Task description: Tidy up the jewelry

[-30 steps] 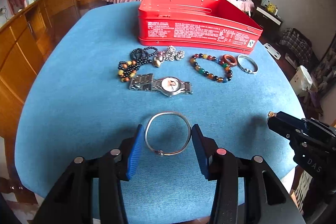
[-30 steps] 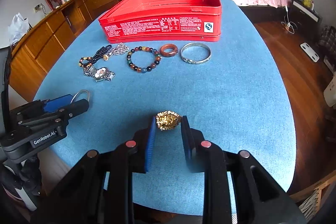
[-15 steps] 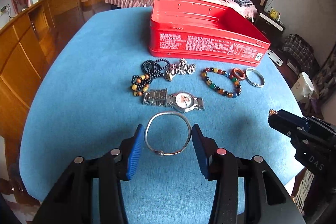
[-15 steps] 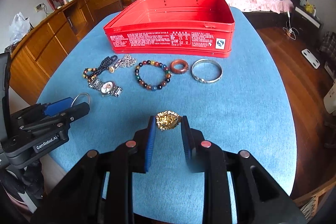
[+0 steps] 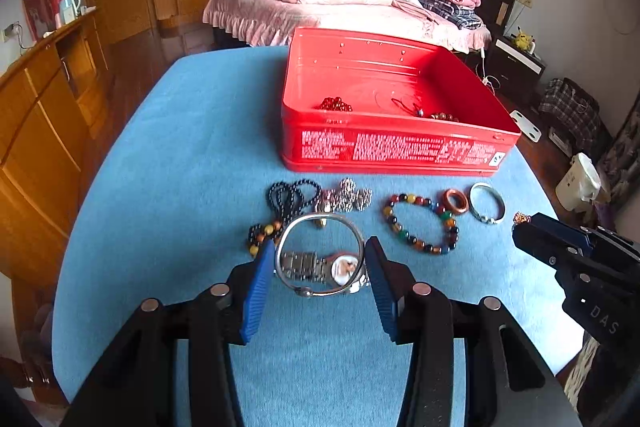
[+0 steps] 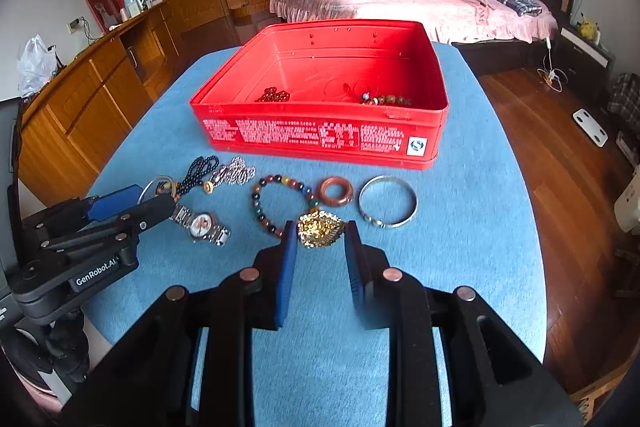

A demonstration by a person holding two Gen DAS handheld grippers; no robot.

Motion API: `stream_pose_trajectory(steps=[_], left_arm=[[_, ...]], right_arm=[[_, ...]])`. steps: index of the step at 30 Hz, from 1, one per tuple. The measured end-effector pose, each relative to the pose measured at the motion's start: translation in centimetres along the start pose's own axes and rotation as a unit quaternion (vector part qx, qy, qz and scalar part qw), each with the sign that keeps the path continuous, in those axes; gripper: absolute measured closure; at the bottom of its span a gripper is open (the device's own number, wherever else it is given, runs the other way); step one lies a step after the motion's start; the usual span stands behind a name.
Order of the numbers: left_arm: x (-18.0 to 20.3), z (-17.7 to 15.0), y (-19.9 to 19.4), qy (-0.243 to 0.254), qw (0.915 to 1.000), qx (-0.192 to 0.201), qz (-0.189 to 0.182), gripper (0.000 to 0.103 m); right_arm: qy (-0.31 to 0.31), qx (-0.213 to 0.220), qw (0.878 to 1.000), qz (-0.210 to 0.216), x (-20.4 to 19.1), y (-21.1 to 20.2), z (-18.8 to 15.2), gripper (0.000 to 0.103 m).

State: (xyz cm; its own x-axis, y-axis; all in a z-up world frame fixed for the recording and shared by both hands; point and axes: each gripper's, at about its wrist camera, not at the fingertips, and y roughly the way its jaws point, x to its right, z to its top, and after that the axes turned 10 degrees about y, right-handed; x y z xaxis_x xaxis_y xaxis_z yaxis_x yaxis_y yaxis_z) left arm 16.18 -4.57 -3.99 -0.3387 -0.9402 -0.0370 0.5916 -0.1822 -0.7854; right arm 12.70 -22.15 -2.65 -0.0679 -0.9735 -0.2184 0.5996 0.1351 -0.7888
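Carrying two pieces toward the red tin [image 5: 384, 147] at once — that looks like the step in hand. Your left tongs [image 5: 320, 259] are clenched on the thin silver bangle [image 5: 320, 255], blue pads pressing its left and right sides; it seems lifted off the counter [image 5: 180, 147], over the wristwatch [image 5: 324, 267]. Your right tongs [image 6: 320, 239] are narrowed around the gold ornament [image 6: 320, 229], pads on both sides, holding it near the beaded bracelet [image 6: 280, 203].

The tin sits at the far side of the counter, open, with a few bead strands already inside. Left out in front of it: black bead string [image 5: 292, 197], silver chain cluster [image 5: 346, 199], brown ring [image 6: 335, 191], wide silver bangle [image 6: 387, 202], plus watch and bracelet.

Next move, likely: bring each load forward, clear the tin's near wall, release inside. Bangle grip is only on two edge points, so it could pivot or slip; go level. Plenty of the task remains.
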Motion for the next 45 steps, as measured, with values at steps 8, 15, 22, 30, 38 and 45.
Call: stream_pose_trajectory(steps=[8,15,22,30,38,45], left_arm=[[0.3,2.5,0.5,0.006,0.9999,0.011,0.005,0.057],[0.3,5.1,1.3,0.004,0.9999,0.016,0.005,0.057],[-0.1,8.1,2.4,-0.006,0.9997,0.021,0.008,0.057],[-0.1,11.2,4.0,-0.005,0.9996,0.027,0.005,0.057],[0.2,13.9,7.5,0.000,1.0000,0.008,0.001,0.057],[0.4,14.6,10.9,0.000,0.9998,-0.019,0.000,0.057]], right_arm=[[0.002,0.011,1.000,0.001,0.1,0.2,2.1,0.080],[0.006,0.023,1.000,0.002,0.1,0.3,5.0,0.080],[0.014,0.027,1.000,0.003,0.2,1.2,7.8,0.080],[0.021,0.016,1.000,0.005,0.4,3.8,10.7,0.080],[0.033,-0.002,0.999,-0.005,1.4,6.8,12.4,0.080],[0.042,-0.016,0.999,-0.016,2.3,9.1,13.5,0.080]])
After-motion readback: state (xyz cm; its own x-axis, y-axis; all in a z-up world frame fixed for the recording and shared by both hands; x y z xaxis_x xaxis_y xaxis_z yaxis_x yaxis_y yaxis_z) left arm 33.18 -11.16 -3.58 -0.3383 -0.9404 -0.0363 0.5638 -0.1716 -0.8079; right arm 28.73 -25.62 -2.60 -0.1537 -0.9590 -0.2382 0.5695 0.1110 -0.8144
